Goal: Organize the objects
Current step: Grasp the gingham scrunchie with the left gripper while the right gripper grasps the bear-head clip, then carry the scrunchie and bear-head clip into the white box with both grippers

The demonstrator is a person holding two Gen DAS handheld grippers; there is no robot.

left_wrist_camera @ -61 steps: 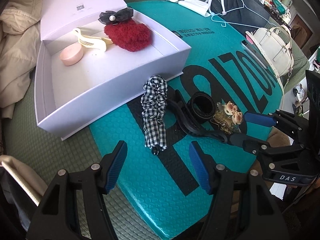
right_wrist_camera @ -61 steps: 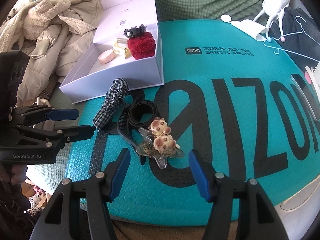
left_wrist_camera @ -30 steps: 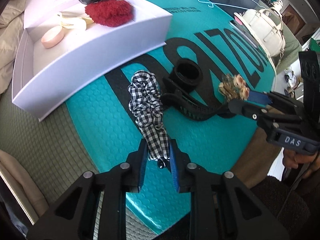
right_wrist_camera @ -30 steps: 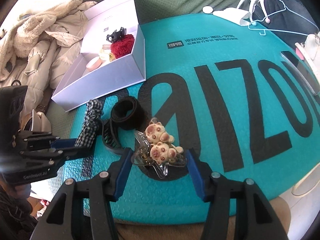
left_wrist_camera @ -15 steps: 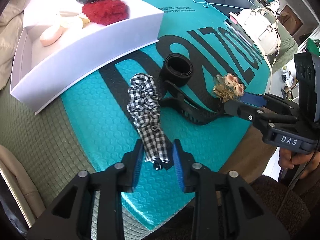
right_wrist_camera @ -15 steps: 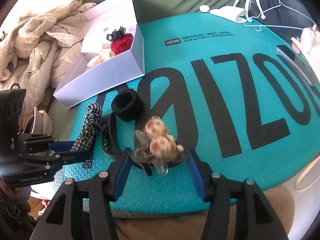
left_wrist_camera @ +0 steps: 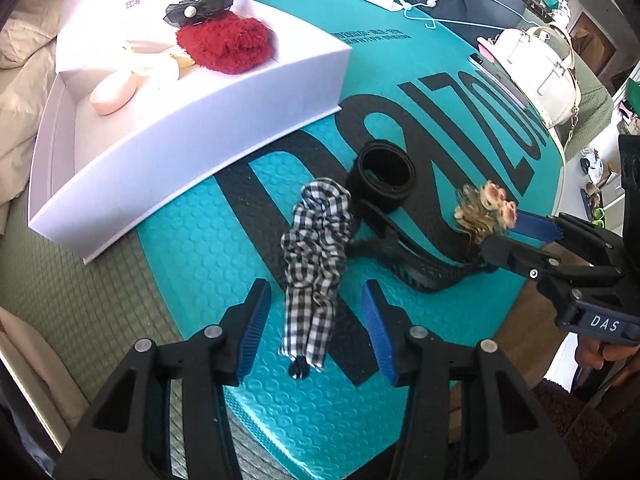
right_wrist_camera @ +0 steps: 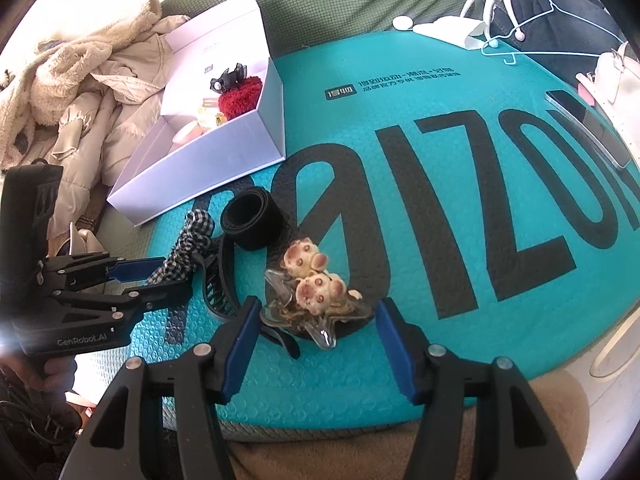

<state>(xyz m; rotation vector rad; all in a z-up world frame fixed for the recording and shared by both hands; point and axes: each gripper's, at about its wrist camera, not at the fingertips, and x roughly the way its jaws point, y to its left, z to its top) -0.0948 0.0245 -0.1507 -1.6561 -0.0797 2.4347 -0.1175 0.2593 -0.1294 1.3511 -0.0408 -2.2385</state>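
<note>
A black-and-white checked scrunchie (left_wrist_camera: 314, 256) lies on the teal mat (left_wrist_camera: 208, 264). My left gripper (left_wrist_camera: 314, 334) is open, its blue pads either side of the scrunchie's near end. My right gripper (right_wrist_camera: 312, 338) is open around a clear star-shaped hair clip with two small bears (right_wrist_camera: 310, 288); it also shows in the left wrist view (left_wrist_camera: 482, 210). A black claw clip (left_wrist_camera: 408, 256) and a black band (left_wrist_camera: 384, 176) lie between them. The white box (left_wrist_camera: 192, 128) holds a red fluffy scrunchie (left_wrist_camera: 224, 42), a black bow (left_wrist_camera: 198, 8), a pink case (left_wrist_camera: 112, 92) and a cream clip.
Beige coats (right_wrist_camera: 80, 92) are piled left of the box. A white handbag (left_wrist_camera: 536, 68), a phone (right_wrist_camera: 588, 128), a blue hanger (right_wrist_camera: 548, 20) and dark clothes lie at the mat's far side. The mat's front edge is just below both grippers.
My left gripper closed on the scrunchie's end a second ago and has opened again; the scrunchie lies on the mat. My right gripper stays open around the bear clip.
</note>
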